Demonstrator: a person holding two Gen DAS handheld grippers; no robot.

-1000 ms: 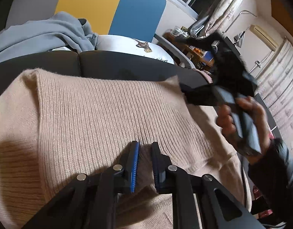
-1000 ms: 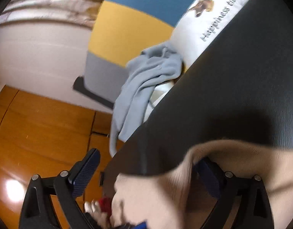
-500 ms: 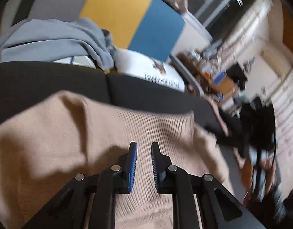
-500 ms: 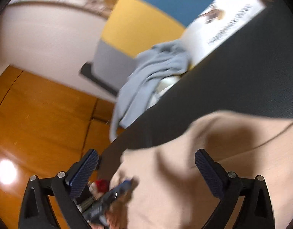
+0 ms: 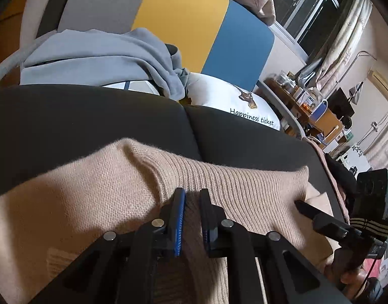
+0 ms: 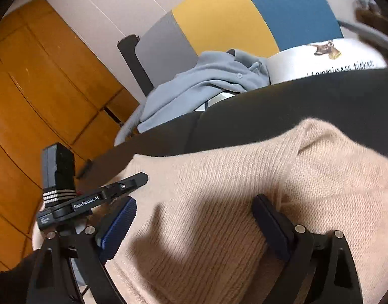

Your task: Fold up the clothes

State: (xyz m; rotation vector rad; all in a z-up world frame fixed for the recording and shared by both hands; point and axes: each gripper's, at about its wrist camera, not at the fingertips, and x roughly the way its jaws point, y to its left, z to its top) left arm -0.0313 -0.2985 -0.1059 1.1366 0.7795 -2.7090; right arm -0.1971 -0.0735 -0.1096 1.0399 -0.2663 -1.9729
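While the left gripper (image 5: 192, 210) is pinching the beige sweater (image 5: 97, 190) on the black couch seat (image 5: 92, 119), well short of the seat's back edge, the right gripper (image 6: 194, 217) is hovering wide open over it, holding nothing. Lifting one-handed is risking the ribbed fold sliding loose and bunching.

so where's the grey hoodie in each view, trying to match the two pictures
Left wrist view: the grey hoodie lies upper left, heaped behind the black cushion, left of the white pillow.
Right wrist view: the grey hoodie sits upper centre, again behind the black cushion, left of the white pillow.
Shared landmark: the white pillow printed "Happiness ticket", beside the hoodie in both.
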